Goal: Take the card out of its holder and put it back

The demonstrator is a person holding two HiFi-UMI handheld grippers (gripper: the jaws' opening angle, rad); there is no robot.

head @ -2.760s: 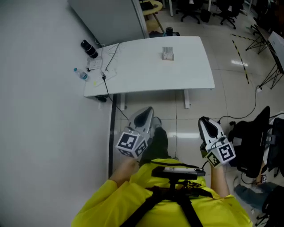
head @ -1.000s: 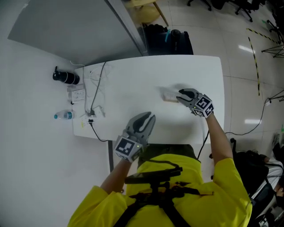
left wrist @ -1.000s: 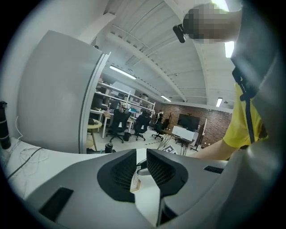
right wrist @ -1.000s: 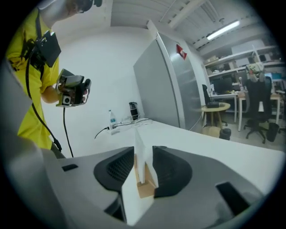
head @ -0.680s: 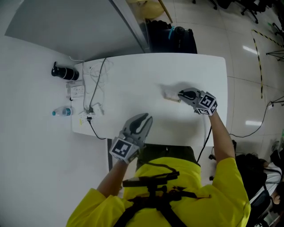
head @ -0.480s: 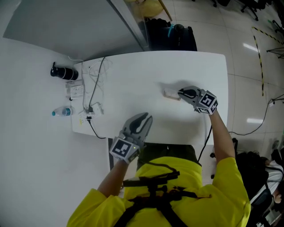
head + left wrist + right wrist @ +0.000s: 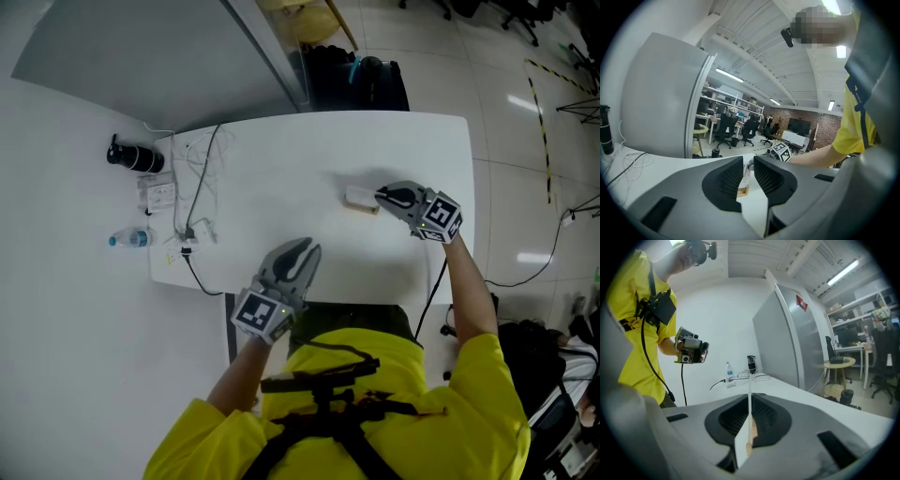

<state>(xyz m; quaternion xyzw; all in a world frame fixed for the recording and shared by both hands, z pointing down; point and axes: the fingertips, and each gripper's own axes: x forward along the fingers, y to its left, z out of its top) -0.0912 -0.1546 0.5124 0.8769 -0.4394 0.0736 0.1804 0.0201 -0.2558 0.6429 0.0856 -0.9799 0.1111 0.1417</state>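
Note:
On the white table (image 7: 412,150) stands a small wooden card holder (image 7: 359,200) with a white card upright in it. My right gripper (image 7: 380,196) reaches it from the right and is shut on the card. In the right gripper view the card (image 7: 749,380) stands edge-on, pinched between the pads of the right gripper (image 7: 750,405), with a tan bit of the holder (image 7: 749,444) below. My left gripper (image 7: 307,247) hovers over the table's front edge, jaws slightly apart and empty. In the left gripper view the holder (image 7: 742,191) shows through the narrow gap in the left gripper (image 7: 748,160).
At the table's left end lie a black flask (image 7: 131,156), a water bottle (image 7: 127,239), and a power strip with tangled cables (image 7: 192,187). A dark bag (image 7: 356,80) sits behind the table beside a grey partition (image 7: 169,66). Office chairs stand farther back.
The person has stepped up to the table from farther back. Over the last second the right gripper's jaws have shut on the card at the holder. The left gripper has barely moved.

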